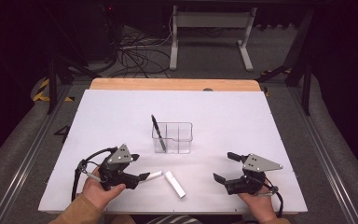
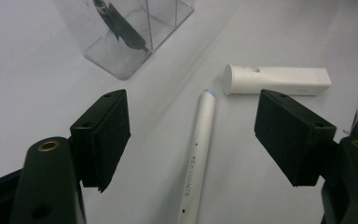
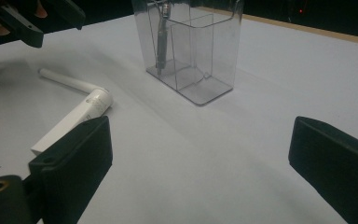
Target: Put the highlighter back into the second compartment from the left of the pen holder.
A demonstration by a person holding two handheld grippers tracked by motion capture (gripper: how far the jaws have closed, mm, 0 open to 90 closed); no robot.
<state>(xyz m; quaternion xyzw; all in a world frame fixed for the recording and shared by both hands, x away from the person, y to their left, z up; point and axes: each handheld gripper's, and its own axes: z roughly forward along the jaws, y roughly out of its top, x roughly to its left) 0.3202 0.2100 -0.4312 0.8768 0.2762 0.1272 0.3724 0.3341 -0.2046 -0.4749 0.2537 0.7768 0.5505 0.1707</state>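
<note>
White tabletop: left tongs level, spread astride slim pen; right tongs spread.

black left gripper and right gripper, grey triangular plates, trailing cables, tan sleeves.

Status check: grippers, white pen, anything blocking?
Left gripper open, jaws straddling the thin white pen, no contact. Right gripper open, empty. Thicker white marker lies just past the pen's tip. Clear organizer holds one dark pen.
</note>
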